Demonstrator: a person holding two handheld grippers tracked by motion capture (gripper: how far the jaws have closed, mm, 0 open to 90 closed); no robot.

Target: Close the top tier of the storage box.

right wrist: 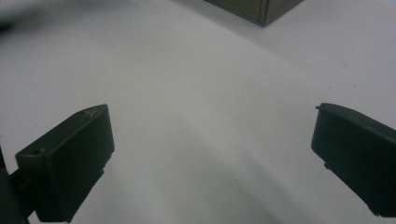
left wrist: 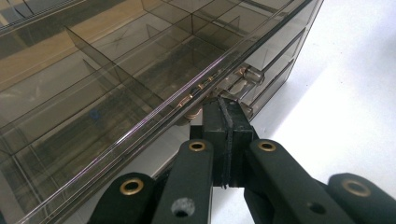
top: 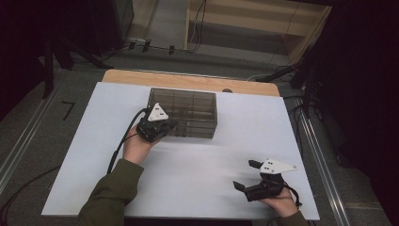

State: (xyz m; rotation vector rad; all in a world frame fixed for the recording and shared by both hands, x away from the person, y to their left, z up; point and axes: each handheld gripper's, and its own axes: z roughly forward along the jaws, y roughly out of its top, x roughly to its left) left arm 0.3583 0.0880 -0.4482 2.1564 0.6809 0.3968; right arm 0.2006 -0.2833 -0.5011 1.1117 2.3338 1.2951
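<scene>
The left gripper [left wrist: 223, 122]'s fingers [left wrist: 236, 140] are pressed together. Their tips sit right at the front wall of the smoky see-through box [top: 188, 110], by a small shiny catch [left wrist: 243, 79] on that wall. The catch is just past the tips. I cannot tell if the fingers pinch it or only touch it. The left hand [top: 136, 147] holds this gripper low, right at the box's near left corner, and a black cable [top: 120, 143] runs back from it toward the near edge of the surface.

The box is dark and clear, and thin walls split it into many little rooms. From the left gripper view the rooms look bare. The box stands on the white surface [top: 197, 160] near its far edge, a bit left of the middle. Behind it a strip of brown wood [top: 188, 81] shows along the far edge.

The right gripper [top: 245, 175]'s fingers [right wrist: 70, 158] are spread wide, with only bare white surface between them. They hold nothing. The right hand [top: 281, 201] keeps this gripper by the near right corner of the surface, well apart from the box. In the right gripper view one corner of the box [right wrist: 261, 10] peeks in at the top, far off.

Nothing lies between the two grippers. The white surface around the box is plain. Past the surface, there is grey floor [top: 164, 23] with dark cables [top: 155, 46] on it.
</scene>
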